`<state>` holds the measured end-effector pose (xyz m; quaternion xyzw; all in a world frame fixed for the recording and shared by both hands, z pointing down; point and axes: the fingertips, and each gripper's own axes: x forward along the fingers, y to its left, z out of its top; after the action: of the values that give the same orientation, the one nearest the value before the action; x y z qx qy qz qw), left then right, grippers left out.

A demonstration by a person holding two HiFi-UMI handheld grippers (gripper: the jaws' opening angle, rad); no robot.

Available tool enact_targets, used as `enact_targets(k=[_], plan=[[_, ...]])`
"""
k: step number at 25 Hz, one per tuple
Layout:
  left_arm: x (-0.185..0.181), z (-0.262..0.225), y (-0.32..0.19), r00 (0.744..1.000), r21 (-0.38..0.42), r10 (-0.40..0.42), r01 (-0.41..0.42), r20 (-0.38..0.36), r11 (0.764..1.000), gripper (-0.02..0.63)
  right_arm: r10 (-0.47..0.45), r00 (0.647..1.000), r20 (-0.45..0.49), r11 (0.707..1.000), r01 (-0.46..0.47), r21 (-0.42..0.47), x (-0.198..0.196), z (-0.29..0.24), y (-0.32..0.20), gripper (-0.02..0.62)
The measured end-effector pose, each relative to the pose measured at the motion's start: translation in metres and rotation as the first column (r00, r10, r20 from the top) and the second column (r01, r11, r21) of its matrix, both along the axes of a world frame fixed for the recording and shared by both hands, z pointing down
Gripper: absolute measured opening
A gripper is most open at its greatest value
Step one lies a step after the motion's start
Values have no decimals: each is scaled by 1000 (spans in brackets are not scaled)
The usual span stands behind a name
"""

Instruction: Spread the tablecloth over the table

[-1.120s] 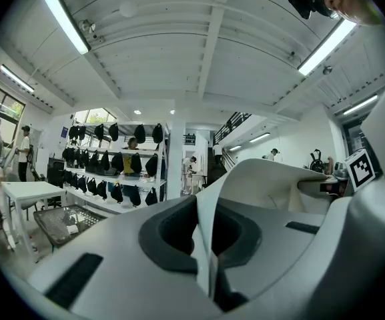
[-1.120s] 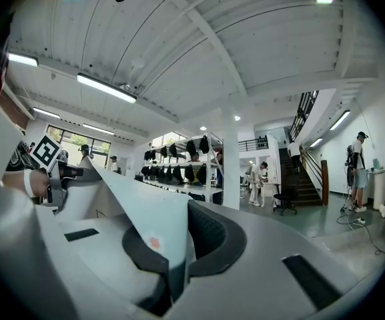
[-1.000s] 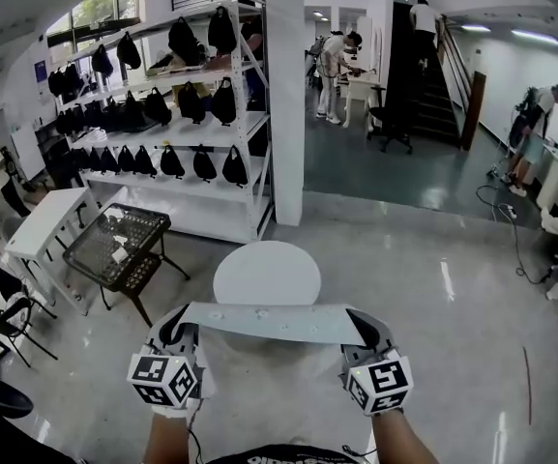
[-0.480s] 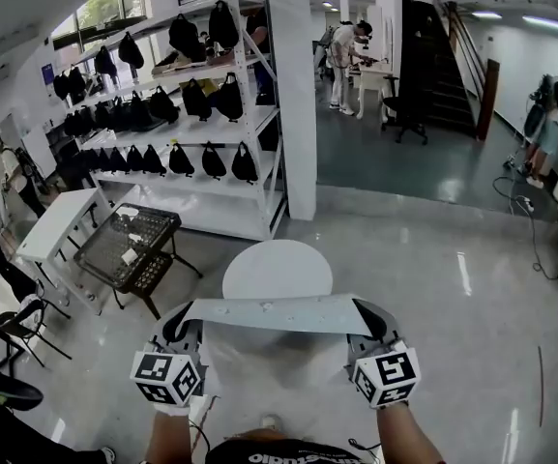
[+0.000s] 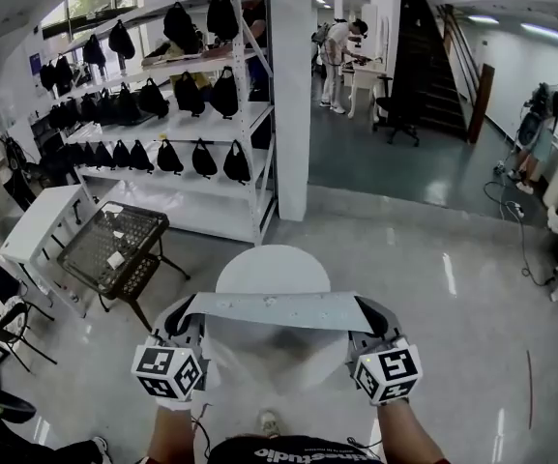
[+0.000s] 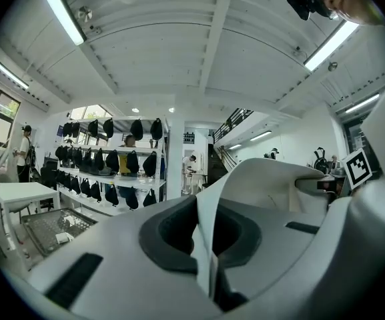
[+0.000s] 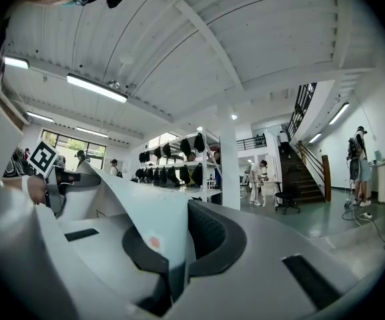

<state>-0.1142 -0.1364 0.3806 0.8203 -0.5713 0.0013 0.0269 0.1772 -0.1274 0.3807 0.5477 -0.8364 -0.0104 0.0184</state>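
A pale grey-white tablecloth (image 5: pixel 274 310) is stretched taut between my two grippers, and it hangs down in front of me. My left gripper (image 5: pixel 184 319) is shut on its left corner and my right gripper (image 5: pixel 367 319) is shut on its right corner. In the left gripper view the cloth (image 6: pixel 205 225) runs between the closed jaws; the right gripper view shows the cloth (image 7: pixel 159 235) pinched the same way. A small round white table (image 5: pixel 271 271) stands on the floor just beyond the cloth, its near part hidden behind the cloth.
A black wire-mesh table (image 5: pixel 114 245) and a white desk (image 5: pixel 37 222) stand at the left. White shelving with black bags (image 5: pixel 177 95) and a white pillar (image 5: pixel 290 95) rise behind the round table. People work at desks far back and at the right. Black chairs (image 5: pixel 8 327) stand lower left.
Both grippers have carried the stretched cloth forward towards the round table, which now shows nearer and more hidden behind it. Both grips are unchanged.
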Motion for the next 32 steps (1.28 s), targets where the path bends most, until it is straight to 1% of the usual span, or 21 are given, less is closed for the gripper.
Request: enact_targets(k=[3,7,16,24,32], plan=[[-7,1,-24,1000,1,15,-15,-9,1000,17,14,1000,-7,1000,-14,-8,-8,2,-20,26],[-14,-1,-55,999,11,45,-45,4,999,17,33,999,-15,999,-33,-13,-15,4,-45,26],[-36,3,-110,997,23,78,-78,-6,997,17,69,997,-21,998,-69,1,-36,2,-96,25],[-46,-3,-134,994,48,110,-108,-27,993,17,95,994,-49,995,-94,17,-46,-7,-113,25],[-40,-14,-157,993,68,119,-117,-28,991,17,96,993,-66,995,-94,31,-40,-18,-129,25]])
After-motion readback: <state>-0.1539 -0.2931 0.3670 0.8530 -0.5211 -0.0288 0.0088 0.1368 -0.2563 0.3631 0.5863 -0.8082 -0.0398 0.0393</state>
